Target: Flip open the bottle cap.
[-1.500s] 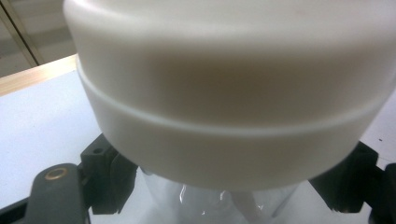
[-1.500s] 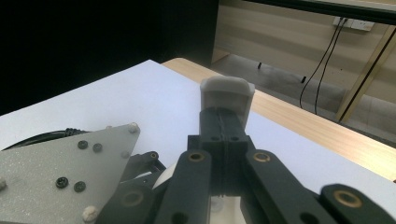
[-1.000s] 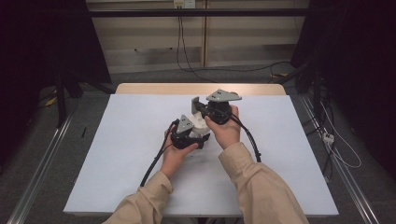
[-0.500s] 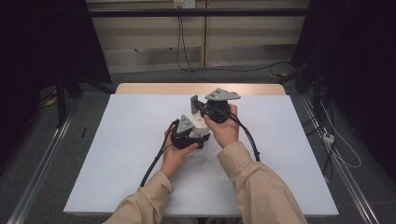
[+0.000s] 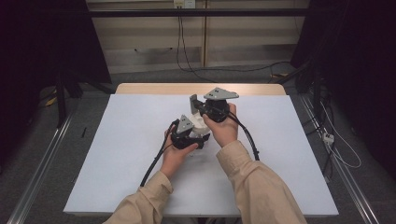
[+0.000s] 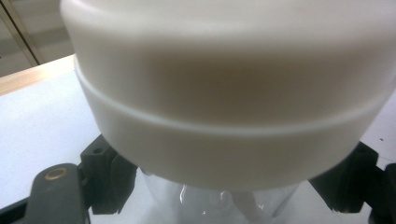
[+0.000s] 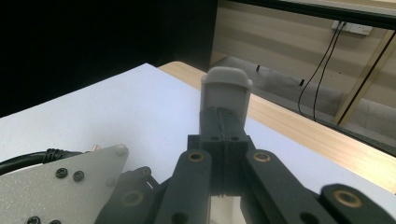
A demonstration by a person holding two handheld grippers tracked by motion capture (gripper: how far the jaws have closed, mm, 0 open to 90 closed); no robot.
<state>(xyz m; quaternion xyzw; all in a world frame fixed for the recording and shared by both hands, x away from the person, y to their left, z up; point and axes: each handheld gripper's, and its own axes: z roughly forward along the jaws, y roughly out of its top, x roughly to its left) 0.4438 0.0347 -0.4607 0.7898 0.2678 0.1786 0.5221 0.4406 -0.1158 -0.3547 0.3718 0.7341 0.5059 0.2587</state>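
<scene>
Left gripper view looks straight at a wide white plastic lid (image 6: pixel 229 93) with a raised ring around its side, seated on a clear plastic container (image 6: pixel 219 205) whose top shows just beneath it, clamped between the black jaws at either side. High view places the left gripper (image 5: pixel 198 135) nearest the person, closed on that container, which sits just ahead of the left hand (image 5: pixel 175 154) above the white surface (image 5: pixel 116 154). Beyond and slightly right of it, the right gripper (image 5: pixel 194 103) is held higher in the right hand (image 5: pixel 224 130), its jaws pressed together with nothing between them, grey pads (image 7: pixel 226 91) touching.
</scene>
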